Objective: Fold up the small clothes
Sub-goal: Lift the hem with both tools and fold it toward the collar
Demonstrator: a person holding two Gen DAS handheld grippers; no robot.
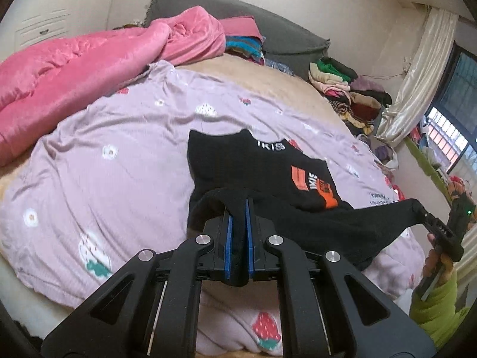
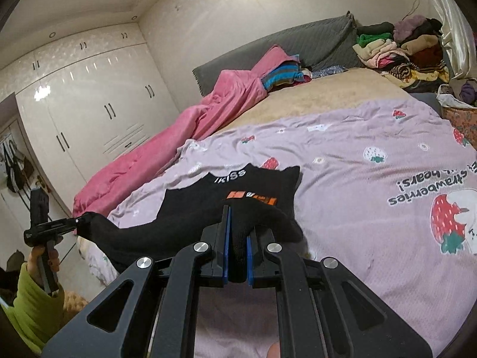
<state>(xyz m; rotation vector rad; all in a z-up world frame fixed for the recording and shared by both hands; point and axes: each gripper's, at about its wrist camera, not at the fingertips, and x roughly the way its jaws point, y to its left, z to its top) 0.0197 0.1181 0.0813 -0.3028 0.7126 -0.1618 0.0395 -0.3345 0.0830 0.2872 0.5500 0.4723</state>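
A small black garment [image 1: 262, 167] with an orange and white print lies on the lilac strawberry blanket [image 1: 104, 137]. Its near edge is lifted off the bed and stretched between both grippers. My left gripper [image 1: 238, 205] is shut on one corner of that edge. My right gripper [image 2: 237, 214] is shut on the other corner; it shows from the side in the left wrist view [image 1: 417, 208]. The garment [image 2: 238, 191] also shows in the right wrist view, with the left gripper [image 2: 82, 219] at the far left.
A pink quilt [image 1: 74, 68] lies bunched along the bed's far left. A grey headboard [image 1: 268, 21] stands behind it. Piles of clothes [image 1: 348, 92] sit at the bed's far right corner. White wardrobes [image 2: 89, 95] line the wall. A curtain [image 1: 417, 74] hangs by the window.
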